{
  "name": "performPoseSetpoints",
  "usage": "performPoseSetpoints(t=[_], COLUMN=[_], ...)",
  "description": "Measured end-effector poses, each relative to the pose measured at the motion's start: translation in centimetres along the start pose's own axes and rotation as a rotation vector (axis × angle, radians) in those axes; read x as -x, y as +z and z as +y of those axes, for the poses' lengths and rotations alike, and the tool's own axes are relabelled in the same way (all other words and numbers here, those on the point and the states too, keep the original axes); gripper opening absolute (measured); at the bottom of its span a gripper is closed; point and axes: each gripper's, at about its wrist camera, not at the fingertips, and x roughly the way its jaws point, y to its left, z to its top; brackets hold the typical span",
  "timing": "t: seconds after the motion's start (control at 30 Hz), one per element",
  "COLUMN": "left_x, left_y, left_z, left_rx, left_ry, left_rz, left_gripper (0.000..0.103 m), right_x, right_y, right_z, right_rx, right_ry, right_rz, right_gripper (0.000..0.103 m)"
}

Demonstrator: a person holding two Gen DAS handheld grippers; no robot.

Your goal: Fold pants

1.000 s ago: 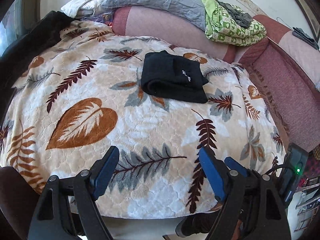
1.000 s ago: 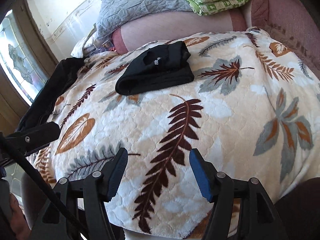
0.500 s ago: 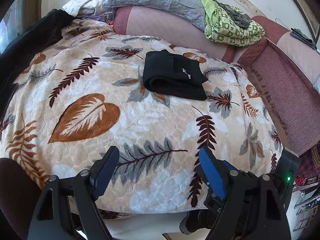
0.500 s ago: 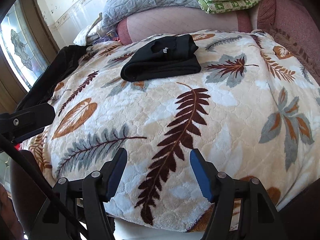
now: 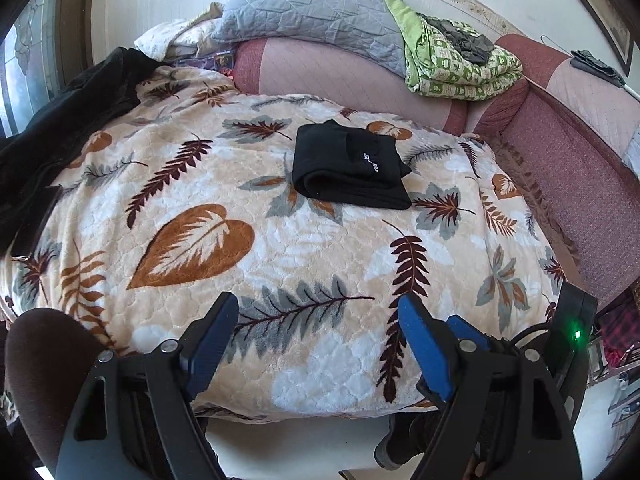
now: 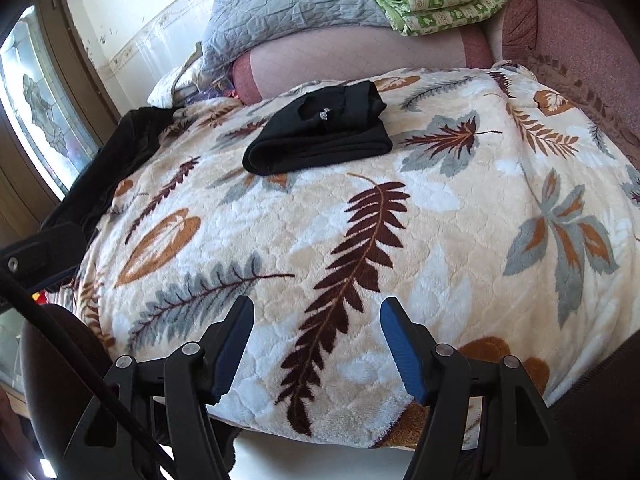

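Black pants (image 5: 349, 168) sit already folded into a compact rectangular bundle on the leaf-print blanket (image 5: 192, 240), toward the far side near the pink sofa back (image 5: 344, 84), well apart from both grippers. Left gripper (image 5: 318, 320) has jaws wide, nothing between them, hovering over the near blanket edge. Right gripper (image 6: 317, 322) same: wide, empty, over the near edge. Looks like the fold is essentially done, so any remaining step is probably tidying or relocating the bundle. Handling guess: soft knit or fleece fabric, light, limp, not fragile, not slippery. Layers will slide over each other and the stack will flop open if lifted from one corner. The rolled fold edge facing the cameras is the thickest part, so that's the place to pinch: jaws must take in every layer. Better to take it with both grippers at the two ends of that edge so the bundle stays flat. Plush blanket underneath is thick and soft; risk of pinching blanket pile together with the pants if the jaws go in too low. A second dark garment (image 5: 60, 120) lies at the left edge of the blanket; don't confuse the two.
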Motion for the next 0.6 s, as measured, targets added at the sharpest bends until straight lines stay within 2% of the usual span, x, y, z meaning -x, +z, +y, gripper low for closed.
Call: performPoseSetpoints(t=[0.3, 0.37, 0.43, 0.6], left_x=[3.5, 3.8, 4.1, 3.3], left_y=[-1.3, -1.5, -1.4, -0.8], left_z=[-0.3, -0.5, -1.0, -2.2], left_rx=[-0.016, -0.024, -0.043, -0.094], left_ry=[0.025, 0.025, 0.028, 0.033], left_rz=[-0.074, -0.076, -0.085, -0.081], left_gripper=[0.081, 0.081, 0.081, 0.082], right_x=[2.4, 3.1, 3.7, 3.5], right_y=[0.0, 0.0, 0.1, -0.2], right_z=[1.0, 0.9, 0.7, 0.0], right_rx=[0.008, -0.007, -0.01, 0.0], right_ry=[0.009, 0.014, 0.024, -0.014], right_rz=[-0.075, -0.085, -0.111, -0.168], right_gripper=[0.072, 0.072, 0.076, 0.077])
